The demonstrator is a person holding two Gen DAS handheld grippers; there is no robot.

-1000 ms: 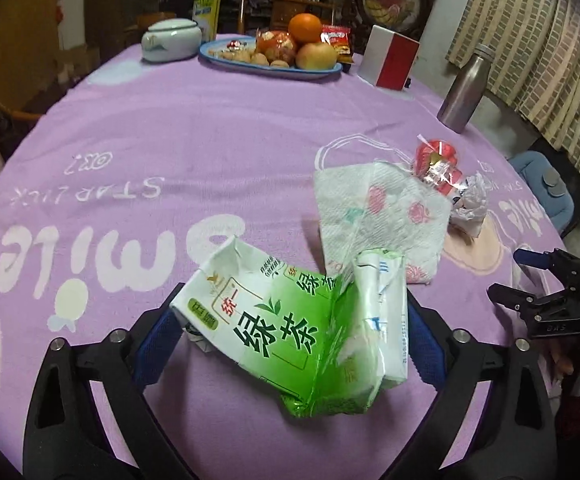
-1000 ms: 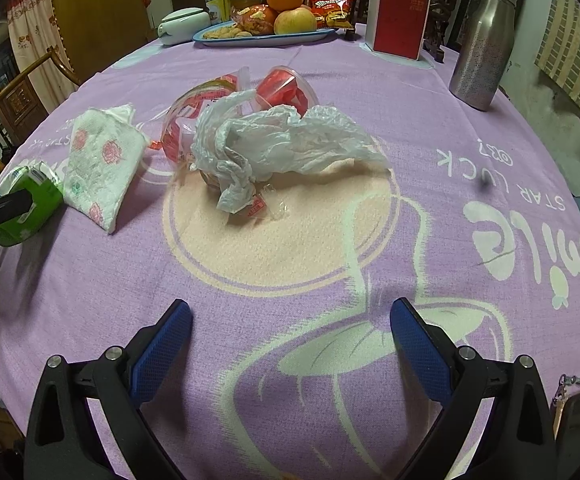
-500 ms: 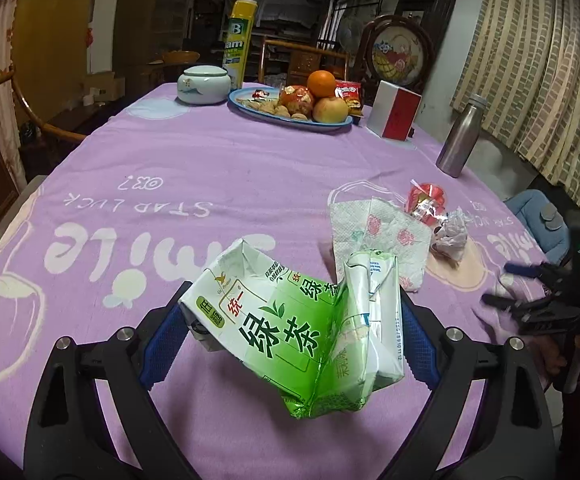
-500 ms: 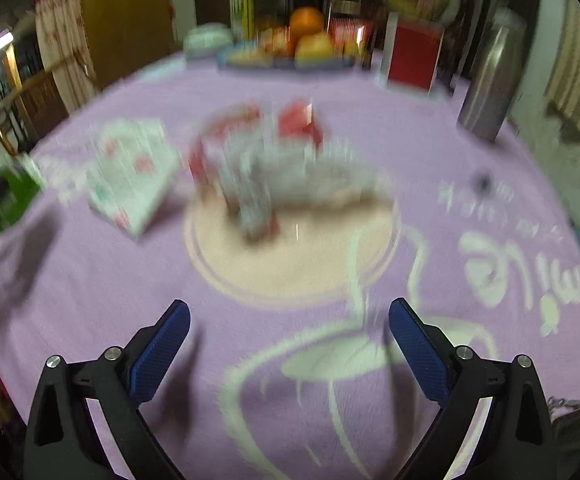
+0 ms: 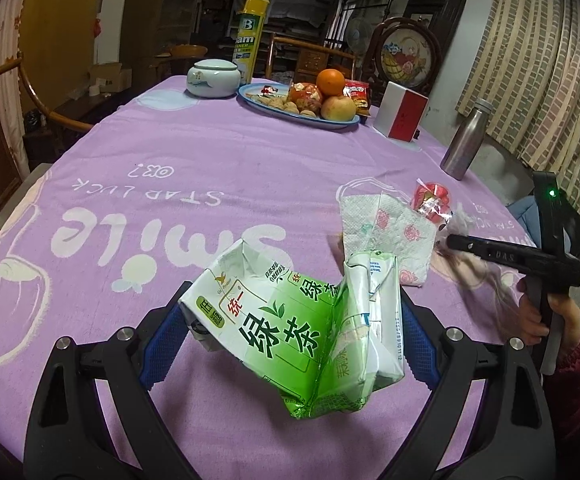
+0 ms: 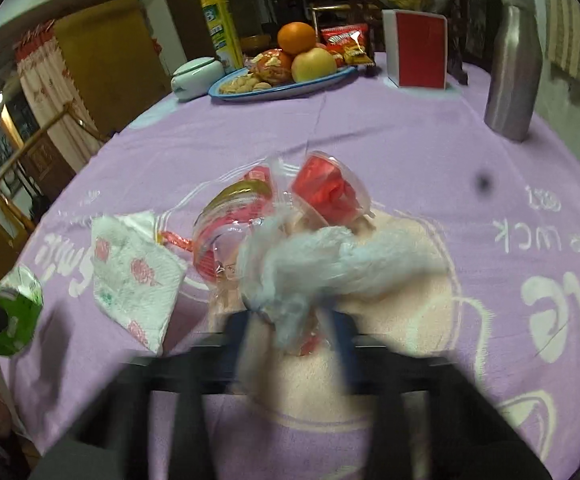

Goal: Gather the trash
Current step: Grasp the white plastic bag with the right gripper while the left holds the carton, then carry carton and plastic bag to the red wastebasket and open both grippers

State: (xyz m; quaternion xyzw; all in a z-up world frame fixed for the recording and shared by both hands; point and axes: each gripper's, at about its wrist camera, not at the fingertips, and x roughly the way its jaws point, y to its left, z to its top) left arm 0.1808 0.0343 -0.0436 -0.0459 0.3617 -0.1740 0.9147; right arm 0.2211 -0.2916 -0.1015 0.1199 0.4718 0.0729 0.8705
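Blue fruit plate point(image 5: 332, 123), white jar point(image 5: 211, 79), red-white box point(image 5: 404, 115), steel bottle point(image 5: 466, 139) on purple tablecloth point(image 5: 193, 168)

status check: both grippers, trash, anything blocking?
Left hand-held gripper shut on crushed green tea carton. Right hand-held gripper shut on crumpled plastic bag, frame blurred. Floral napkin and red wrappers on tablecloth. Nothing blocking.

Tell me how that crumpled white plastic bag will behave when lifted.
The crumpled white plastic bag looks thin and wrinkled, so probably floppy and very light. It may sag or slip from the jaws. It lies against the clear candy wrappers, so it might drag them along.
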